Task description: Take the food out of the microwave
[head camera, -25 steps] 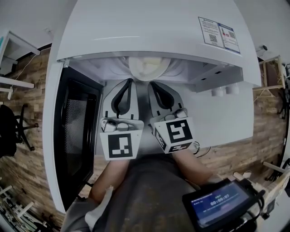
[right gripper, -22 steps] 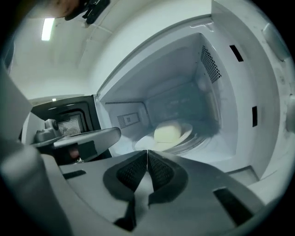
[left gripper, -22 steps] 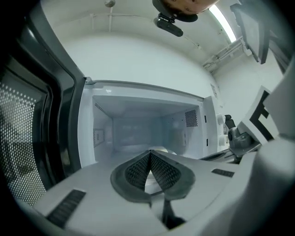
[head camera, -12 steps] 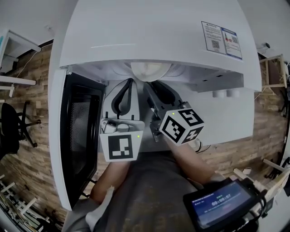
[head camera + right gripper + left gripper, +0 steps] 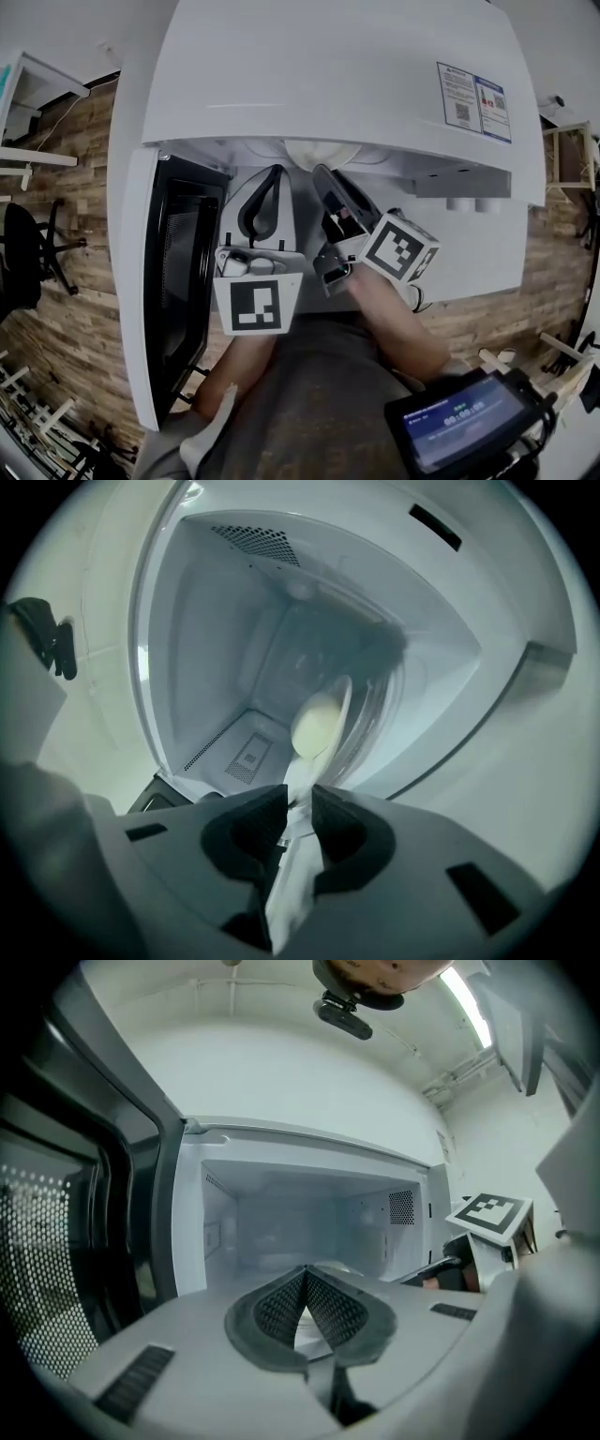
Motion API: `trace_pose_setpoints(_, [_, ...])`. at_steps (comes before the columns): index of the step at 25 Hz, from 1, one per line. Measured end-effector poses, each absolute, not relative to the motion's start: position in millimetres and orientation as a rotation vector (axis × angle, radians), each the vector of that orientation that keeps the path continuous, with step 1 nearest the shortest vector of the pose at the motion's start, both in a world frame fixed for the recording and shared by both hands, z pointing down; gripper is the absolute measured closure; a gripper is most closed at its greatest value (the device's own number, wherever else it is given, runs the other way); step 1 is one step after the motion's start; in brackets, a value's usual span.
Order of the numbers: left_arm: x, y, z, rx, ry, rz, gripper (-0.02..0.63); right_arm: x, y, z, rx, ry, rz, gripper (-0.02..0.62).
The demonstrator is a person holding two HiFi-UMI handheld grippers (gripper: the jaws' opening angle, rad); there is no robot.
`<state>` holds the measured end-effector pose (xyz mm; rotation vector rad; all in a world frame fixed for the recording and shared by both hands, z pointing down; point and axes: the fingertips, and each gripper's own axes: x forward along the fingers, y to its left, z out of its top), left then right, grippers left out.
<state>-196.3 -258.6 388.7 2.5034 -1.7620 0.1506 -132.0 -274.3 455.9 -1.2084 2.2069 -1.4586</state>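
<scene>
The white microwave (image 5: 328, 75) stands with its door (image 5: 178, 272) swung open to the left. Inside lies a white plate (image 5: 319, 153) carrying a pale yellow piece of food (image 5: 317, 722). My right gripper (image 5: 321, 173), rolled onto its side, reaches into the cavity; its jaws are closing, and the plate's rim (image 5: 302, 782) fills the gap between the pads (image 5: 300, 799). My left gripper (image 5: 276, 171) points into the cavity beside it, its pads meeting at the tips (image 5: 305, 1274) with nothing seen held.
The open door's dark window (image 5: 56, 1241) stands close on the left of my left gripper. The microwave's control side with two knobs (image 5: 466, 202) lies to the right. A small screen device (image 5: 459, 422) hangs near the person's body.
My right gripper has rolled from flat onto its side, and its marker cube has swung right. Its jaws now straddle the plate's rim. The left gripper has kept still.
</scene>
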Motion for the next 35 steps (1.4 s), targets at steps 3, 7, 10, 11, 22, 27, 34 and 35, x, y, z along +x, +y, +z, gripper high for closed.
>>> trace_pose_setpoints(3, [-198.7, -256.5, 392.7, 2.478, -1.752, 0.153, 0.600, -133.1, -274.4, 456.5, -1.191, 2.187, -1.477, 0.523])
trace_pose_setpoints(7, [-198.6, -252.0, 390.0, 2.480, -1.753, 0.144, 0.600, -130.0, -265.6, 454.7, -1.168, 2.158, -1.475, 0.528])
trace_pose_setpoints(10, [-196.7, -247.7, 388.2, 2.484, -1.744, 0.148, 0.600, -123.6, -258.5, 452.5, -1.193, 2.159, -1.451, 0.529])
trace_pose_setpoints(11, [-195.8, -245.9, 388.0, 2.483, -1.739, 0.148, 0.600, -122.0, -255.2, 453.1, -1.201, 2.157, -1.456, 0.529])
trace_pose_setpoints(22, [-182.4, -240.4, 381.1, 2.493, -1.679, 0.176, 0.600, -117.2, -240.7, 453.5, -1.214, 2.157, -1.502, 0.429])
trace_pose_setpoints(27, [-182.7, -243.2, 382.2, 2.488, -1.680, 0.188, 0.600, -113.4, -254.8, 454.4, -1.170, 2.071, -1.532, 0.420])
trace_pose_setpoints(34, [-187.1, -248.6, 385.0, 2.459, -1.698, 0.203, 0.600, -110.8, -268.3, 457.5, -1.166, 2.032, -1.561, 0.476])
trace_pose_setpoints(35, [-187.3, -248.7, 384.2, 2.456, -1.700, 0.204, 0.600, -110.7, -269.0, 458.3, -1.168, 2.029, -1.569, 0.481])
